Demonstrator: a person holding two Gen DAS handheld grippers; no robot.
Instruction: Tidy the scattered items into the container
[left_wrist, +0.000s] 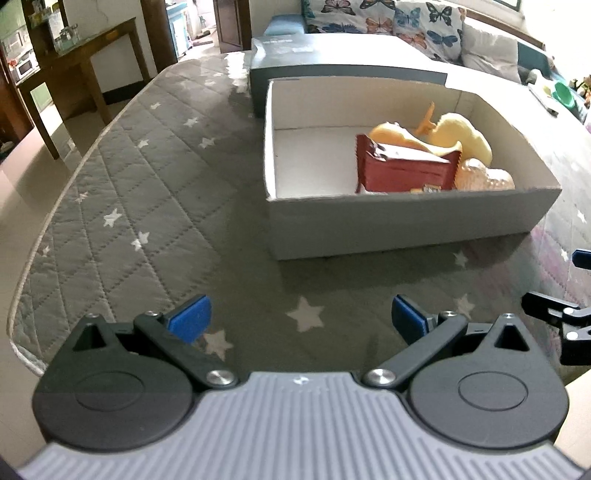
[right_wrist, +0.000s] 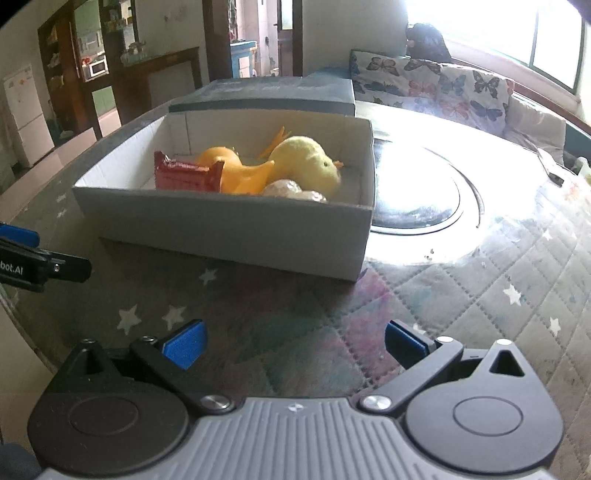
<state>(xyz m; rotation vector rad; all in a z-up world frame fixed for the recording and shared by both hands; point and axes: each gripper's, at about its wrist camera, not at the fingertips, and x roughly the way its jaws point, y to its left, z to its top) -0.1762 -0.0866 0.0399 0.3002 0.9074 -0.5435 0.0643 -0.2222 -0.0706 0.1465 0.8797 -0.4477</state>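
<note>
Now both claws hang empty over the grey quilted star-printed cover (left_wrist: 147, 192) on the round worktop. The left claw (left_wrist: 301, 319) stands wide, its blue pads far apart with nothing between them; the right claw (right_wrist: 293, 345) is spread the same way and also holds nothing.

The open grey cardboard box with white inner walls (left_wrist: 406, 218) sits ahead of both claws, its long side running across the view. From the left claw it lies forward and to the right; from the right claw (left_wrist: 561, 321) it lies forward and slightly left (right_wrist: 221, 225). Neither seems clearly nearer.

Inside, crowded toward the box's right half, are a crinkly dark-red foil snack packet (left_wrist: 402, 171), a smooth orange plastic toy (right_wrist: 236, 171), a fuzzy yellow plush chick (right_wrist: 310, 164) and a pale knobbly ball-like thing (left_wrist: 484, 177), all touching or overlapping. The left half of the box floor is bare. Behind the box rests its dark grey lid (left_wrist: 332, 61), touching the back wall.

No loose item shows on the cover in either view, so the tidying looks finished, or nearly so. The plush would squash under a grip, the foil packet would crumple and slip, and the plastic toy is hard and slick.
</note>
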